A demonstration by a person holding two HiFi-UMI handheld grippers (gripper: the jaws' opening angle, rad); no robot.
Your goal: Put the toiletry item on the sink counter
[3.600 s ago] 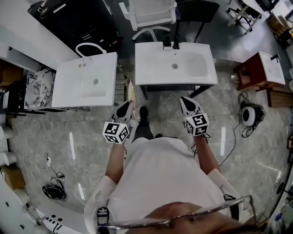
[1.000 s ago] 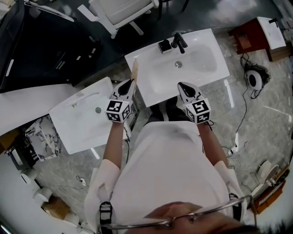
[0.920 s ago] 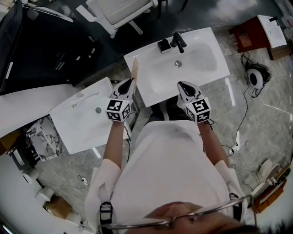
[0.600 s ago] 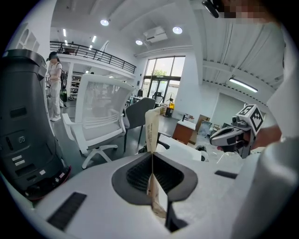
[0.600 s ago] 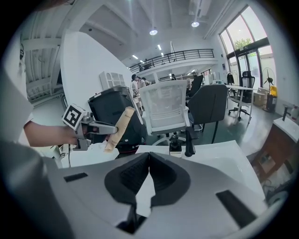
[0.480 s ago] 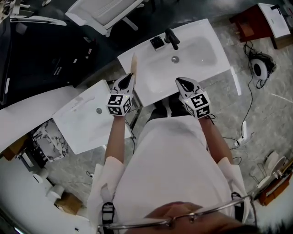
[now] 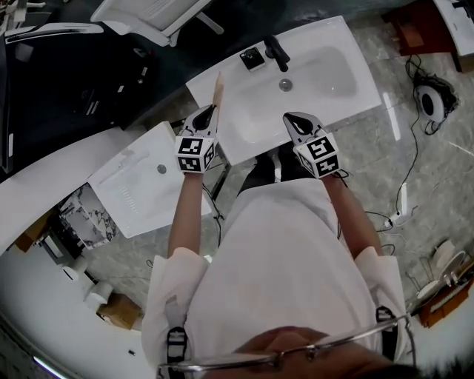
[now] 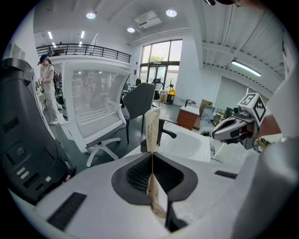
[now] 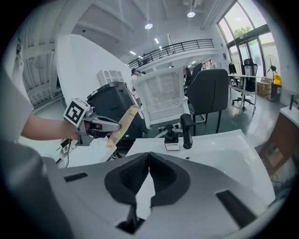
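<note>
Tan sachet [image 7: 218, 89] is held clamped edge-on in left tool [image 7: 207, 115], long axis pointing ahead. Sink surface [image 7: 348, 52] is seen just ahead-right of it. Right tool [image 7: 293, 121] is closed with nothing held.

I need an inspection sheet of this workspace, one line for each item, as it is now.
Surface: white sink counter, basin bare.
Job's things: tan toiletry packet, upright in the left gripper, not yet on the counter.
Clutter: black faucet and pump dispenser at the counter's back edge.
Grippers: left gripper shut on the packet; right gripper shut, empty.
Cables: loose cable on the floor at the person's right.
Surroundings: second basin at the left, white office chair beyond the counter.
</note>
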